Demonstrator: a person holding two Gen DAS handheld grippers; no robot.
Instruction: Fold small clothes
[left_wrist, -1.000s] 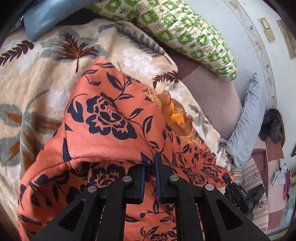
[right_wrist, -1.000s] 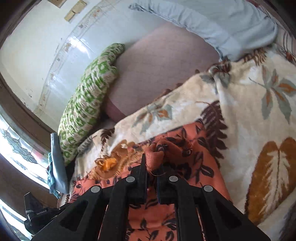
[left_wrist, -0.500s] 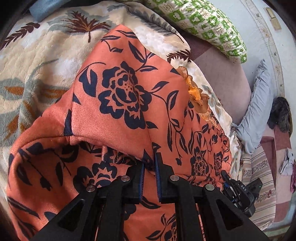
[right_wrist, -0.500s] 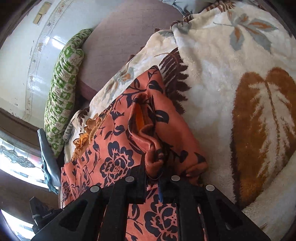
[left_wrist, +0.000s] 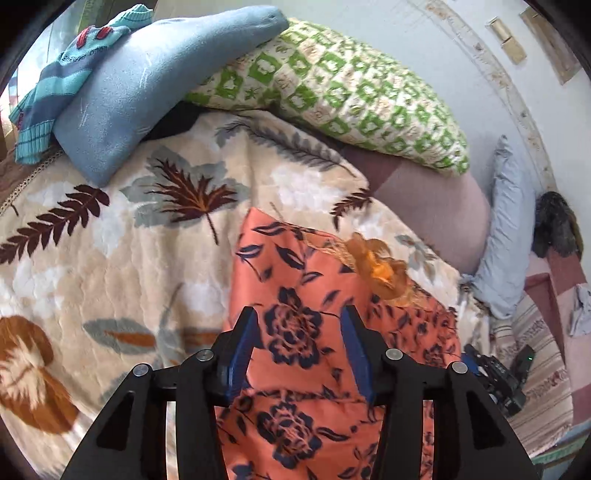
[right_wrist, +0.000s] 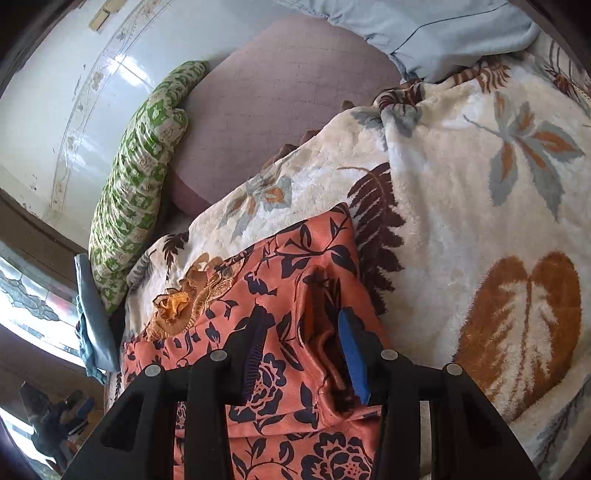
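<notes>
An orange garment with dark blue flowers lies folded on a cream leaf-print blanket. An orange ruffle trim shows at its far edge. My left gripper hovers just above the cloth, its jaws opening, with nothing pinched between the blue pads. My right gripper is over the garment's right edge, its jaws also opening. A raised fold of the cloth stands loose between its fingers, close to the right pad.
A green-and-white patterned pillow and a light blue pillow lie at the head of the bed. A mauve cushion sits by the wall. A striped teal knit rests at the far left.
Both grippers let go of the orange garment and their jaws spread apart. The left one pulled back and up, so more blanket and pillows show. The garment now lies flatter.
</notes>
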